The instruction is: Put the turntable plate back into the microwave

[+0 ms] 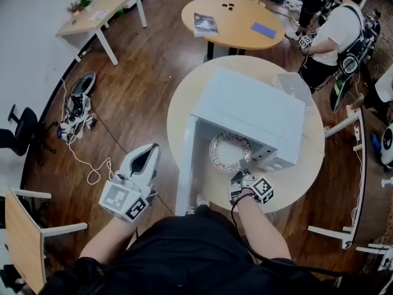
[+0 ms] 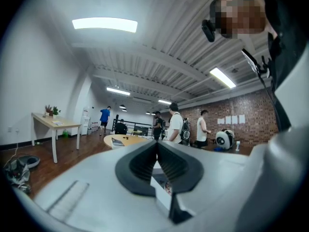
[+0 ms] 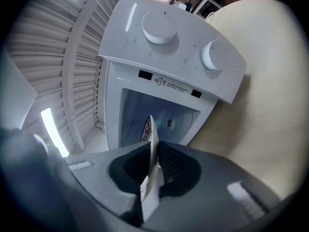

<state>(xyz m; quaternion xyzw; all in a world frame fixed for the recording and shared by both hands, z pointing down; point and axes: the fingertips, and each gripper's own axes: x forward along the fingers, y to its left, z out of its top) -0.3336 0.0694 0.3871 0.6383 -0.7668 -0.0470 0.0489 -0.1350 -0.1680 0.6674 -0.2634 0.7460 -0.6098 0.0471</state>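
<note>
Wooden floor (image 1: 141, 72): brown boards, with a pale round table (image 1: 181, 106) standing on them in front of the person.
Table: it carries the white microwave (image 1: 252, 106) (image 3: 169, 47), which sits near the middle of the top.
Microwave: its front faces the person and its inside is open to view.
Door (image 1: 186, 165): swung fully open at the person's left, reaching to the table's near edge.
Plate (image 1: 228, 151) (image 3: 152, 134): round, with a patterned rim; it is at the microwave's open mouth, its far part under the front edge of the roof in the head view.
Left gripper (image 1: 147, 152) (image 2: 157, 144): held off the table to the left of the door, over the floor; jaws closed together with nothing between them.
Right gripper (image 1: 242, 174) (image 3: 155, 146): jaws clamped on the plate's near rim, pointing into the opening.
Knobs (image 3: 161, 28): two white dials on the control panel, beside the opening.
</note>
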